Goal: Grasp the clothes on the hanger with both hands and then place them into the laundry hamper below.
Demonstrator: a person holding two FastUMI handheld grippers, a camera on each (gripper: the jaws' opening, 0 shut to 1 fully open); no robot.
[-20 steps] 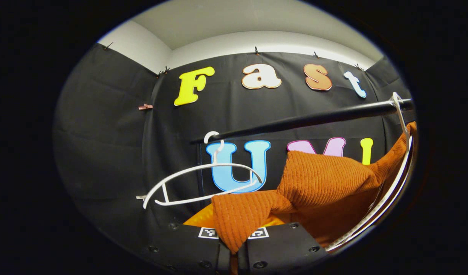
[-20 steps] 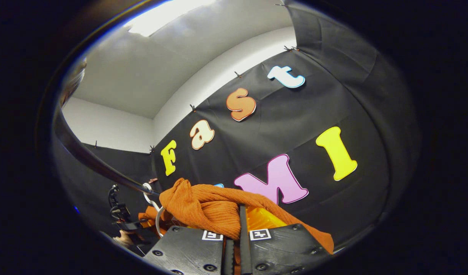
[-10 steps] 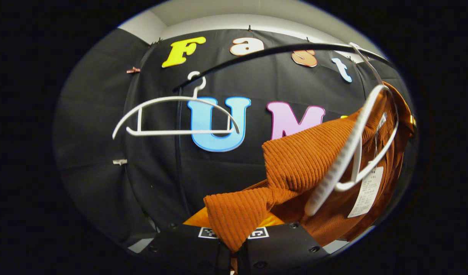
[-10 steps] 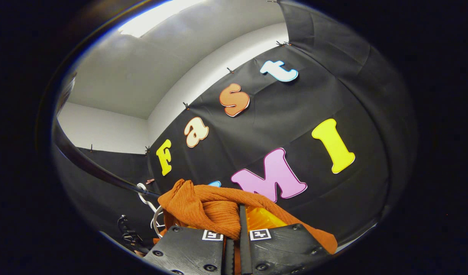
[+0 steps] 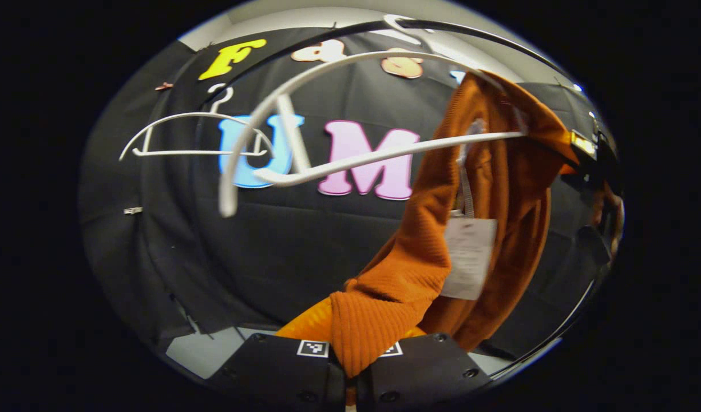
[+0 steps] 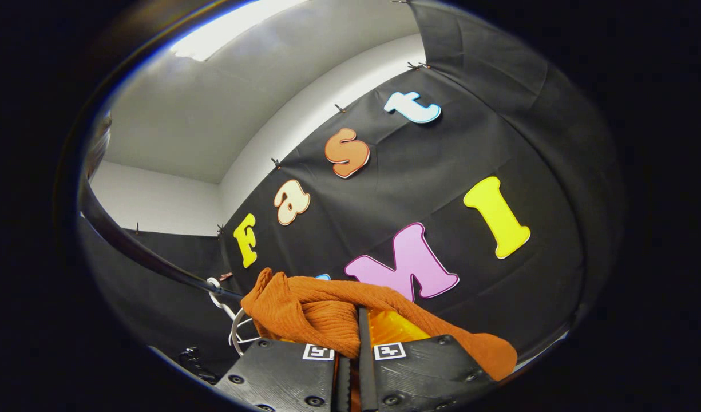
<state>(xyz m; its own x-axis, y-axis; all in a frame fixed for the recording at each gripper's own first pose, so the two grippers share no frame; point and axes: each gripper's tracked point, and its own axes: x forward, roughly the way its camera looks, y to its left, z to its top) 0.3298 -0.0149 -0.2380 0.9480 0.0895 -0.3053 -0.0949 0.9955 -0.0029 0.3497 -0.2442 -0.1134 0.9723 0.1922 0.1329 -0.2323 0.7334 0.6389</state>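
The black rail (image 5: 304, 43) arcs across the top of the left gripper view, and in the right gripper view the rail (image 6: 133, 254) runs down from the left edge. The orange ribbed sweater (image 5: 442, 229) hangs from the right end of a white hanger (image 5: 350, 163), whose left end sticks out bare; the garment drapes down to the left gripper (image 5: 350, 366), whose jaws are pinched tight on a fold of it. A white tag (image 5: 469, 257) dangles inside the sweater, its print too blurred to read. A second, bare hanger (image 5: 195, 134) hangs farther left on the rail, well apart from the first, with open cloth wall below both. The other gripper (image 5: 585, 143) shows at the sweater's right edge. In the right gripper view the sweater (image 6: 321, 312) bunches over the right gripper (image 6: 350, 366), whose jaws are clamped narrow on the fabric; a hanger hook (image 6: 216, 286) sits on the rail just left of it
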